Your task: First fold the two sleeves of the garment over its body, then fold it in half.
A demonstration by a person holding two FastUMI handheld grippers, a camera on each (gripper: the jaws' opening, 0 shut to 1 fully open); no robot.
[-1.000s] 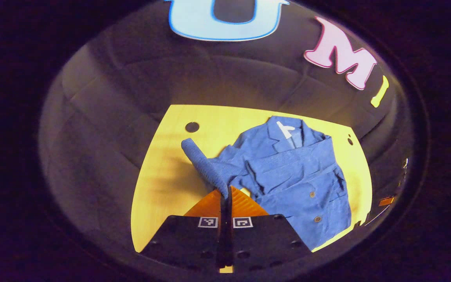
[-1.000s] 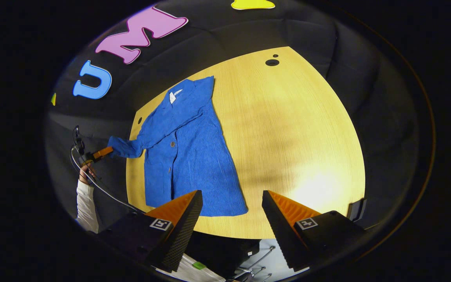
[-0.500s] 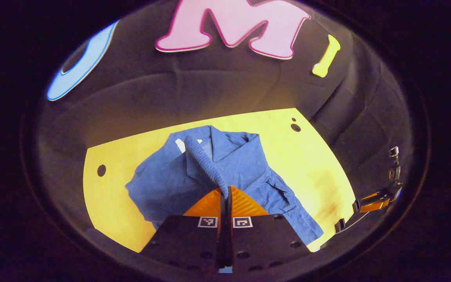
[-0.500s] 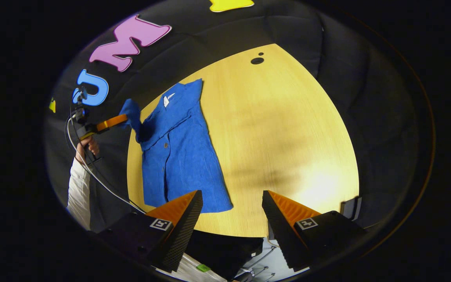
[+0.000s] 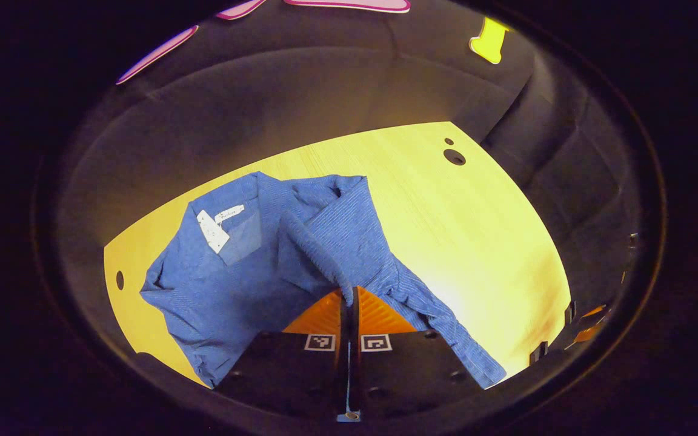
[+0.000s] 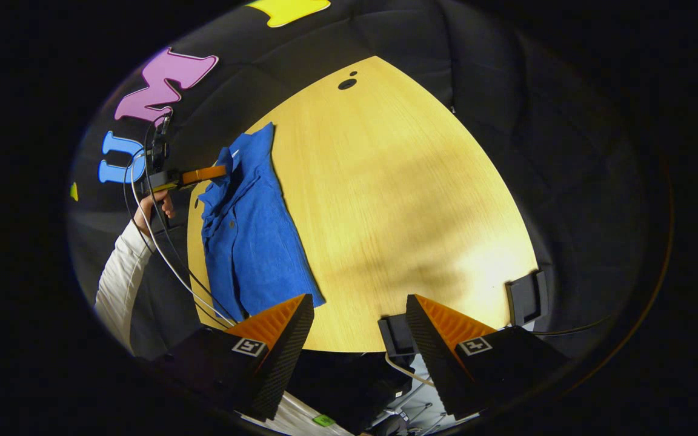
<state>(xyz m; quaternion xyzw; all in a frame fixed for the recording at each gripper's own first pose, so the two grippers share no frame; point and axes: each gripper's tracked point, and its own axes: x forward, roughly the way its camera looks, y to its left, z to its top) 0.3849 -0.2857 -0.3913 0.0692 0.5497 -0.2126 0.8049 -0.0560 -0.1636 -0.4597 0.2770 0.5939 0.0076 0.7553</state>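
- The person's hand (image 6: 154,209) and white sleeve (image 6: 120,274) stood at the far left of the right gripper view, off the table's edge, so the tool could reach in over the garment from the side.
- The left gripper (image 5: 349,295) had its jaws pressed together on the cuff of the garment's sleeve (image 5: 315,251); the cloth rose from the shoulder to the fingertips in a taut ridge, held clear so it could be carried across without dragging the body.
- The blue garment (image 5: 246,272) lay on the left part of the yellow table (image 5: 464,230), collar and white neck tag (image 5: 212,227) away from the camera, front up, hem toward the near edge. The other sleeve seemed already laid over the front, though I could not tell for certain.
- The right gripper (image 6: 358,327) hung wide open, holding nothing, near the table's front edge and well apart from the garment, likely waiting for the fold in half.
- Compared with a second ago, the held sleeve had swung from out over the table's left side to above the chest, the left gripper had come in over the garment, and the right gripper view had drifted so the jacket sat farther left.
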